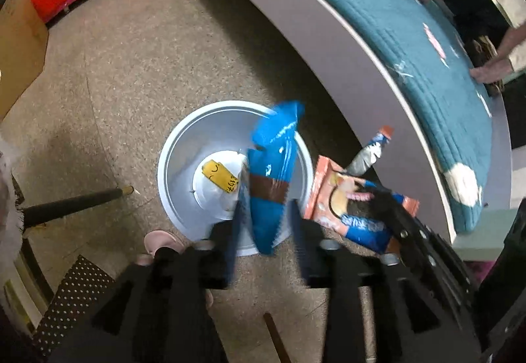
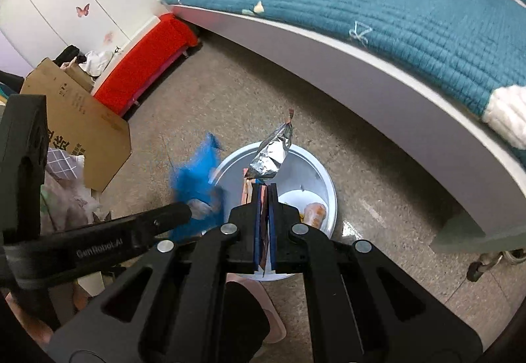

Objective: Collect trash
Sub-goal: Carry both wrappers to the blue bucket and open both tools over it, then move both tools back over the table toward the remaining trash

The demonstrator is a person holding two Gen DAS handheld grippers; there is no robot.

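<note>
The bed with the quilted teal cover (image 2: 411,21) fills the far side of both views, its pale grey frame curving close past the round white plastic bin (image 1: 171,185) on the speckled floor. That closeness is the first risk — anything that misses the rim on that side could slide under the frame and out of easy reach.

The bin already holds a yellow tag-like scrap (image 1: 219,175) and an orange cup-like piece (image 2: 315,213) at its bottom. Over it hangs the crumpled blue plastic snack bag with a brown band (image 1: 271,175), sitting between the fingers of the left gripper (image 1: 264,225). Its jaws stand part-way open and I judge the pads are no longer pressing the bag, so it looks released. The bag's lower tip lies near the bin's near rim in the left view, and a light bag may flutter sideways and land on the floor.

The right gripper (image 2: 263,198) is clamped tight on the orange-and-blue snack wrapper with a silver foil inside (image 2: 271,156), held above the bin's middle. The foil end sticks up past the fingertips — if let go while tilted, it could catch on the pads or tip over the rim.

The two tools are close together, so they may knock.
</note>
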